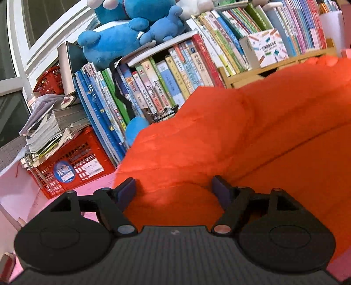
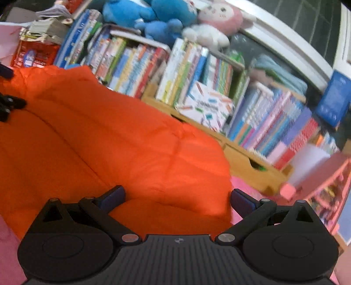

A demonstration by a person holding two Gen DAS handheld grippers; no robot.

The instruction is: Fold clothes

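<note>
A bright orange garment lies rumpled on a pink surface, with soft ridges and a long fold running across it. My left gripper stands open over its left edge, with the cloth lying between the spread fingers. In the right wrist view the same orange garment fills the left and middle. My right gripper is open over its right edge, one finger above the cloth, the other above the pink surface. The left gripper's black parts show at the far left edge.
Rows of books and a wooden shelf stand close behind the garment. Blue plush toys and a pink one sit on top. A red crate with stacked papers stands at the left. Windows lie beyond.
</note>
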